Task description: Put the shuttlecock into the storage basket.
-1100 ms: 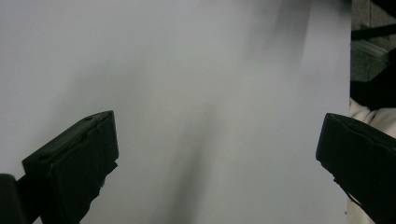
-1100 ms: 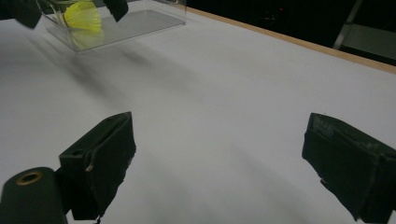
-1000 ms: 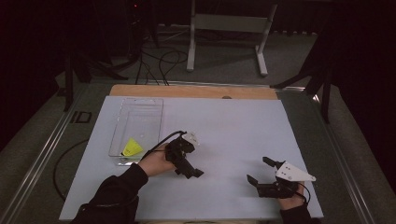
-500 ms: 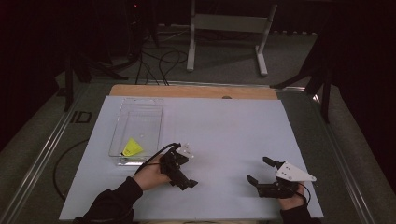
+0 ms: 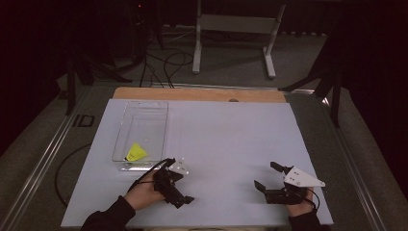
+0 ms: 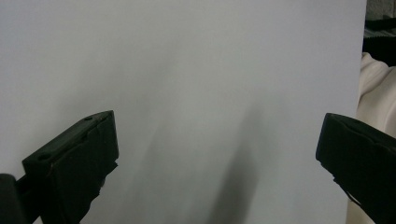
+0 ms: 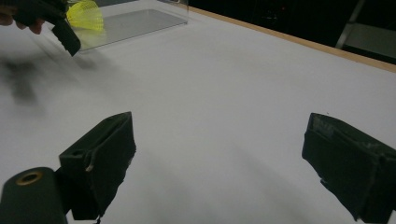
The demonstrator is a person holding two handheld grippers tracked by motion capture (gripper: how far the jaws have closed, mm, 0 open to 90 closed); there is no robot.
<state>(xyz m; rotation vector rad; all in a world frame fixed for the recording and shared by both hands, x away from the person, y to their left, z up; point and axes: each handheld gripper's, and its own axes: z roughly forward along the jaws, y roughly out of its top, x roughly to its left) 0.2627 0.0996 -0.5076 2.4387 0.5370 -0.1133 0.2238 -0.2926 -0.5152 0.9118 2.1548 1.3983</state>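
Lies flat inside the clear tray, near its front end: one yellow piece, long axis unclear. Sits just behind the left tongs, so much nearer to these than to the right tongs. Both tongs spread wide, holding nothing, low over the white bench. One tray, two tongs.

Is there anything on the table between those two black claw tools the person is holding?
Nothing: in the high view, only bare white table lies between the left gripper and right gripper.
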